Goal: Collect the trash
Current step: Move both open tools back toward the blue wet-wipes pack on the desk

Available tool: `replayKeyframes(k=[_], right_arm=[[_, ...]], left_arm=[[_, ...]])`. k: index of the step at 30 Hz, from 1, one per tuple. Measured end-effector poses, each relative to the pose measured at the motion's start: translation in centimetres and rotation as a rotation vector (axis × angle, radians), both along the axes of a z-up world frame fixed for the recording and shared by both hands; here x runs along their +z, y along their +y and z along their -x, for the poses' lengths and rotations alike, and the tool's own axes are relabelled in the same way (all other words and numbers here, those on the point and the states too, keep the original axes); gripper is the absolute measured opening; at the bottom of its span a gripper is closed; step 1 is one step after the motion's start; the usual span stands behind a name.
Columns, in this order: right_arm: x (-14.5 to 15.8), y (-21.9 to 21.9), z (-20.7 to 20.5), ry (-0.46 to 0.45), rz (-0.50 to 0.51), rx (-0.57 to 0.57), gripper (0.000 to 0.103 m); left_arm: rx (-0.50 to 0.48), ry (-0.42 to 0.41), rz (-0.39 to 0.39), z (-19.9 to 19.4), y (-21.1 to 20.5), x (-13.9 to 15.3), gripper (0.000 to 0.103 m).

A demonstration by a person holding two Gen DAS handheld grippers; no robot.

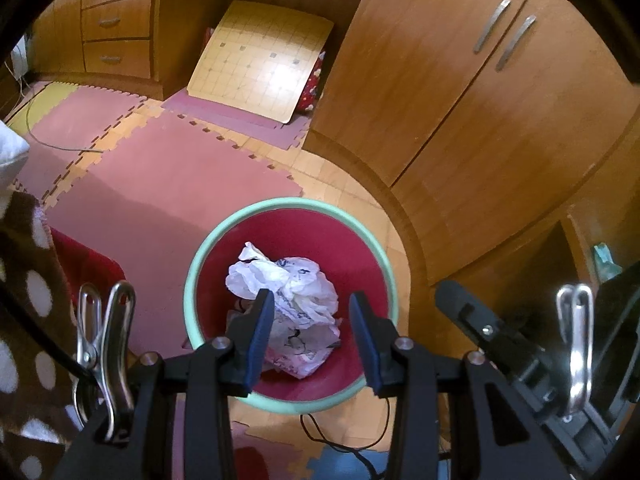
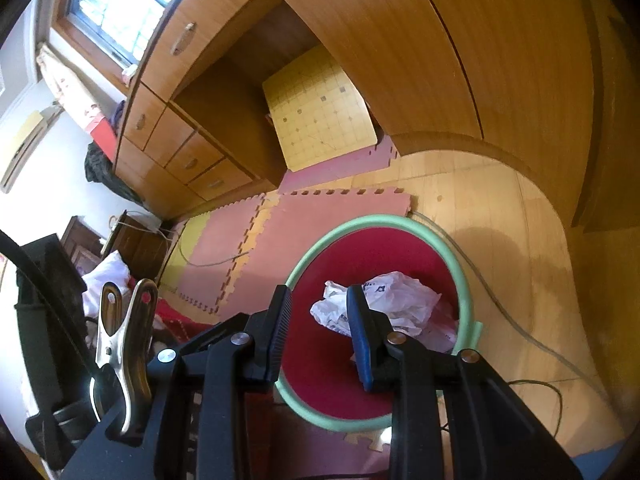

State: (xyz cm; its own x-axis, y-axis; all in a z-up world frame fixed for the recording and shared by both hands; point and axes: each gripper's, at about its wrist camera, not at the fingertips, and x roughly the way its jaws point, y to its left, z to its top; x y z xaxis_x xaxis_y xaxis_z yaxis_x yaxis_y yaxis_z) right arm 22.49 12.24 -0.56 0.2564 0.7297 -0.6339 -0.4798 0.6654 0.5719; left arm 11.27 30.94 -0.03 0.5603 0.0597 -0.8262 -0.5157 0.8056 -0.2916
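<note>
Both jaws released, empty, over round red bin with mint-green rim; crumpled white plastic bags piled high, lower centre, may spill out.

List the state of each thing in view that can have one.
left gripper: open, empty, above bin
right gripper: open, empty, above bin
trash bin: upright, uncovered
crumpled plastic bags: lying inside bin
cabinet doors: closed
drawers: closed

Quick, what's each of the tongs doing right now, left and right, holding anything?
Left tongs: open, holding nothing, above the crumpled white plastic bags in the red bin with the green rim.
Right tongs: open, holding nothing, over the same bin.
</note>
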Motion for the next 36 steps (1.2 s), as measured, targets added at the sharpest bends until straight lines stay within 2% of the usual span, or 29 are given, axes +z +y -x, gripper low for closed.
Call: replayKeyframes(k=[11,23,28,36], right_arm=[[5.2,-6.5,2.9,-0.067,-0.040,-0.088,0.030],[10.5,-16.6,7.2,-0.171,-0.046,-0.226,0.030],[12.3,-22.1,8.8,-0.215,-0.029,-0.324,0.031],[13.6,-29.6,9.8,-0.260,0.021,-0.453,0.031]], left_arm=[[-0.116,-0.072,-0.027,0.4,-5.7,4.3,0.042],[-0.330,-0.176,-0.034,-0.9,-16.4,9.7,0.046],[-0.416,-0.202,-0.028,-1.5,-20.7,10.8,0.048],[-0.499,-0.198,-0.027,-2.6,-26.0,11.2,0.048]])
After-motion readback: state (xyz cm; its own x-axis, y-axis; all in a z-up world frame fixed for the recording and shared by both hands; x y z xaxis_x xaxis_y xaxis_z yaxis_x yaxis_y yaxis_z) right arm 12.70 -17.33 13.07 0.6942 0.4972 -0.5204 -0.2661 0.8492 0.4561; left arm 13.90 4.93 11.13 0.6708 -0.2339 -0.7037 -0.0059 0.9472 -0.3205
